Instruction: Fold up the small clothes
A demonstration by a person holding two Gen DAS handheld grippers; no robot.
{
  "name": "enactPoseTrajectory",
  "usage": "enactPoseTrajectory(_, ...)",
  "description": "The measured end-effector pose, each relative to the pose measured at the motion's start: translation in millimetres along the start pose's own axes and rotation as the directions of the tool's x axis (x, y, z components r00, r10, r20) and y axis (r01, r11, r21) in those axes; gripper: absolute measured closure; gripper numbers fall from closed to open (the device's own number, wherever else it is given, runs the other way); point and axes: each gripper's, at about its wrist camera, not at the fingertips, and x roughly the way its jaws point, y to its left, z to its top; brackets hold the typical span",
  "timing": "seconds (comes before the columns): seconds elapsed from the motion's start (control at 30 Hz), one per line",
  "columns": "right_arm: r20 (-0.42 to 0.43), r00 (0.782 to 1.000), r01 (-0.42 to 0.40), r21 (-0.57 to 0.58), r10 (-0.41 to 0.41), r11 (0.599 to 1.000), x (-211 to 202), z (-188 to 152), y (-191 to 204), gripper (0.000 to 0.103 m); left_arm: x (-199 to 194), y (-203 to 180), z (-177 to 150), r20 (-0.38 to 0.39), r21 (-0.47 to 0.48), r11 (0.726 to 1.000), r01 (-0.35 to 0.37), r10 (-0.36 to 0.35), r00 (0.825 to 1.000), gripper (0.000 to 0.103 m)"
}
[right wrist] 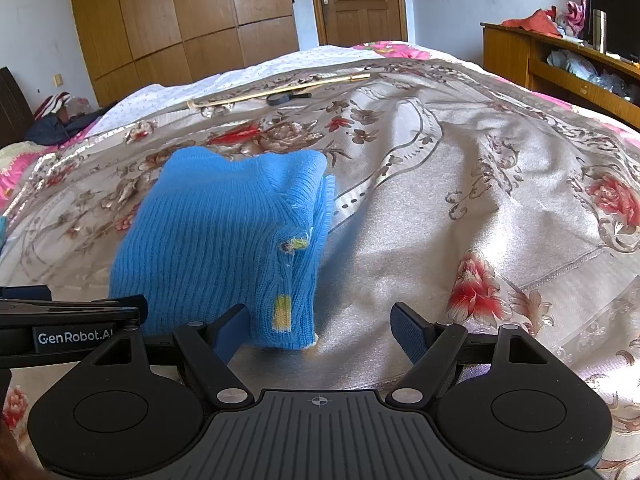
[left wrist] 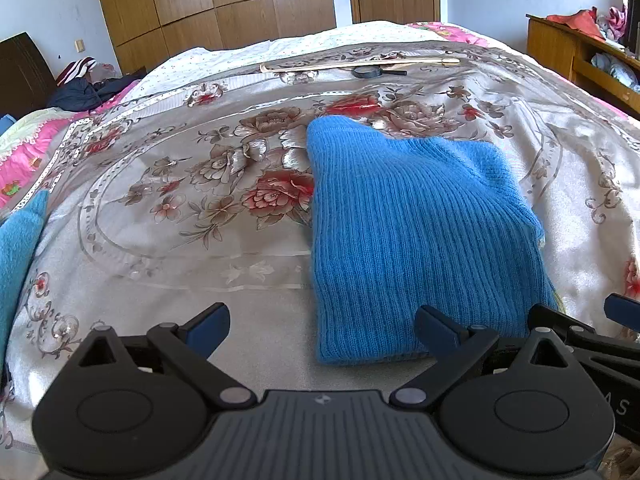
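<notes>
A blue ribbed knit garment lies folded in a compact stack on the floral bedspread. In the right wrist view the garment shows a yellow patch on its folded right edge. My left gripper is open and empty just before the stack's near edge. My right gripper is open and empty at the stack's near right corner. The right gripper shows in the left wrist view. The left gripper shows in the right wrist view.
A second blue cloth lies at the far left edge. A long wooden stick and a black magnifying glass lie at the bed's far side. Dark clothes sit at the far left. A wooden shelf stands at the right.
</notes>
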Motion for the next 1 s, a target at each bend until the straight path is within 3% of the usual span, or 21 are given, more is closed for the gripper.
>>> enactPoseTrajectory(1.0, -0.002, 1.000, 0.000, -0.001, 0.000, 1.000, 0.8, -0.6, -1.4, 0.024, -2.1, -1.5, 0.0, 0.005, 0.011, 1.000, -0.016, 0.016, 1.000, 0.000)
